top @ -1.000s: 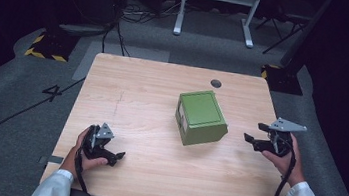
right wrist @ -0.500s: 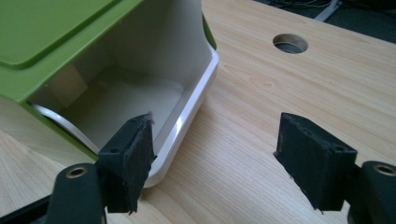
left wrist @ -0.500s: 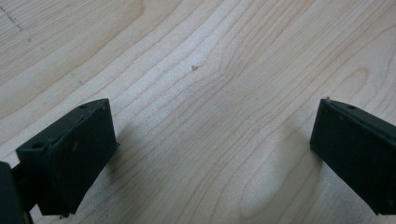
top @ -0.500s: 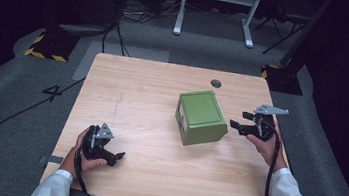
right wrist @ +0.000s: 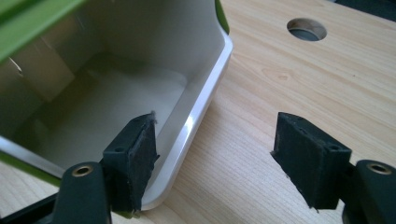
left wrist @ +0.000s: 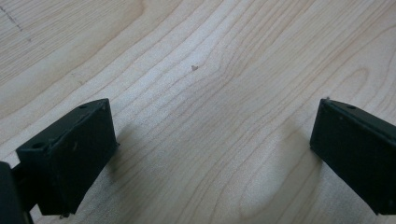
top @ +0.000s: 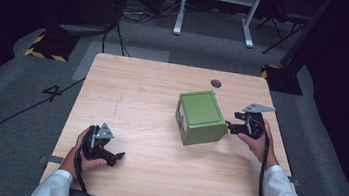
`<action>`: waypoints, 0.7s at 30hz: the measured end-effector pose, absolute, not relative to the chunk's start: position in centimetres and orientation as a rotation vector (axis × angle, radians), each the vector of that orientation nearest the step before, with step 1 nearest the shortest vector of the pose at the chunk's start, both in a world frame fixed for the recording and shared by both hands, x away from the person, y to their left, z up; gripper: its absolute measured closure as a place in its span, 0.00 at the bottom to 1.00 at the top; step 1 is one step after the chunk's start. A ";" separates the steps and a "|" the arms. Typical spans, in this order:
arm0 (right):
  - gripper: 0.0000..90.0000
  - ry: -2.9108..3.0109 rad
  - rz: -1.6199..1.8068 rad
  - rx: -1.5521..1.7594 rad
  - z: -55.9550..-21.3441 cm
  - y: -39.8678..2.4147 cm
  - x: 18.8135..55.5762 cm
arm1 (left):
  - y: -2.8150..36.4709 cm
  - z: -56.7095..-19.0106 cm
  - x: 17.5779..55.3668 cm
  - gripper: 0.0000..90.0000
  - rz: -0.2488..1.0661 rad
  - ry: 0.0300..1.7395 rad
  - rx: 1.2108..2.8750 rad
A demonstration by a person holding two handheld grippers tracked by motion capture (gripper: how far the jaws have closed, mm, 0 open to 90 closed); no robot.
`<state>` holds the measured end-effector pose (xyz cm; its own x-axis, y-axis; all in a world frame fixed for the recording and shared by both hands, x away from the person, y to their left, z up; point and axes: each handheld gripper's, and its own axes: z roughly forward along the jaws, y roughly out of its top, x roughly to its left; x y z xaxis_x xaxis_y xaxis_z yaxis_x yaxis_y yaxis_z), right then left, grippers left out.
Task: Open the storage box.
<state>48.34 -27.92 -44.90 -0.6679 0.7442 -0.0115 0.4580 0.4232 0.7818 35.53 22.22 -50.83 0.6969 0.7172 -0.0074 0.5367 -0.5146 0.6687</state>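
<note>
The green box [top: 201, 117] lies on its side right of the middle of the wooden table [top: 146, 104], its open mouth turned toward the right edge. In the right gripper view the white inside and rounded rim of the box [right wrist: 140, 93] stand close up, with the round hole in the table [right wrist: 306, 29] farther off.

What has changed in the last second: the right gripper [top: 237, 127] has come in from near the table's right edge and now sits at the box's open side. Its jaws have just been closing, though a clear gap remains. One pad [right wrist: 140, 158] stands in front of the rim at the mouth, the other pad [right wrist: 308, 156] is over bare wood outside — so the rim wall lies between them, not yet pinched. Nothing is gripped.

The left gripper [top: 105, 151] rests near the table's front left corner, well apart from the box (it has not shifted across the three high views). Its jaws are wide apart over bare wood [left wrist: 205, 121].

My reading: this looks like the approach to a pinch on the box's rim — the squeeze itself is not yet made, and a little more reach inward would likely seat the wall properly between the pads.
</note>
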 end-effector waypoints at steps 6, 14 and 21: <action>0.33 2.354 1.065 1.030 -45.5 -27.6 48.5 | 22.2 -50.8 35.5 0.01 0.355 0.953 2.246; 0.47 2.382 1.074 1.025 -45.5 -28.1 48.6 | 22.2 -50.8 35.5 0.01 0.356 0.953 2.247; 0.51 2.371 1.076 1.060 -45.6 -28.9 48.7 | 22.2 -50.8 35.5 0.01 0.355 0.955 2.247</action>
<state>48.72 -28.91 -45.61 -0.6692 0.7430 0.0073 0.4946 0.4382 0.7505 35.52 22.22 -50.83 0.6964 0.7176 -0.0081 0.5378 -0.5144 0.6680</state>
